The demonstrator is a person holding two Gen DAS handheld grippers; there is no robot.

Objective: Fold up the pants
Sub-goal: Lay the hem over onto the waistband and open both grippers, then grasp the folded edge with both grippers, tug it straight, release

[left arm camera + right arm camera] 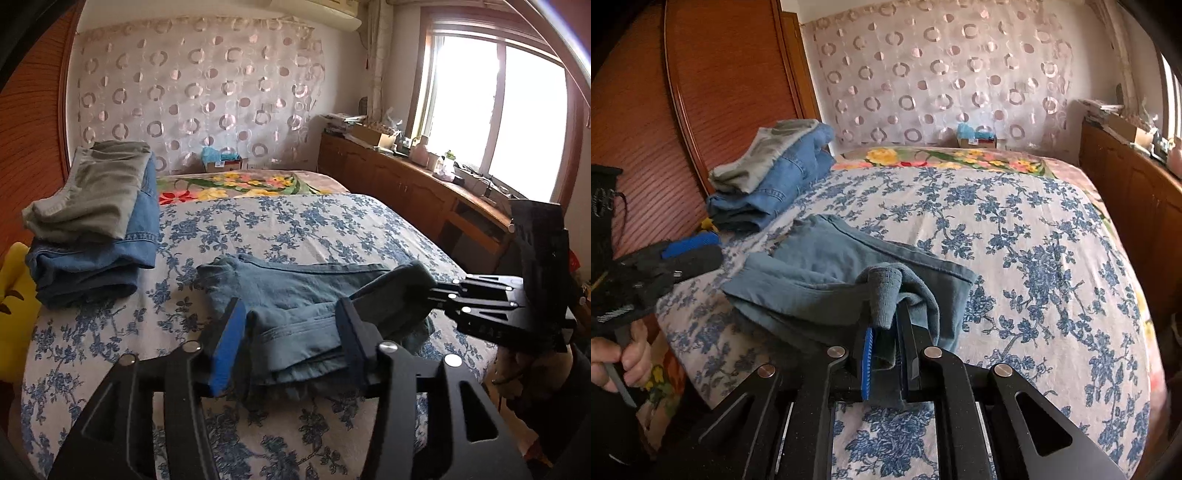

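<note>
Teal-blue folded pants (295, 288) (820, 273) lie on the flowered bed sheet (332, 229) (1034, 240) near its front edge. My left gripper (291, 332) (701, 253) is open. The pants' folded near edge lies between its pads, with a gap to the blue pad (229, 347). My right gripper (886, 339) (432, 291) holds a bunched corner of the same pants in a narrow gap, and the cloth fills it and drapes over the fingertips. A person's hand (628, 358) holds the left gripper's handle.
A stack of folded pants, grey-green on blue denim (92, 221) (768, 173), sits at the bed's left side by a wooden panel (665, 110). A low wooden cabinet (388, 177) with clutter runs under the window on the right. A small box (221, 162) stands beyond the bed.
</note>
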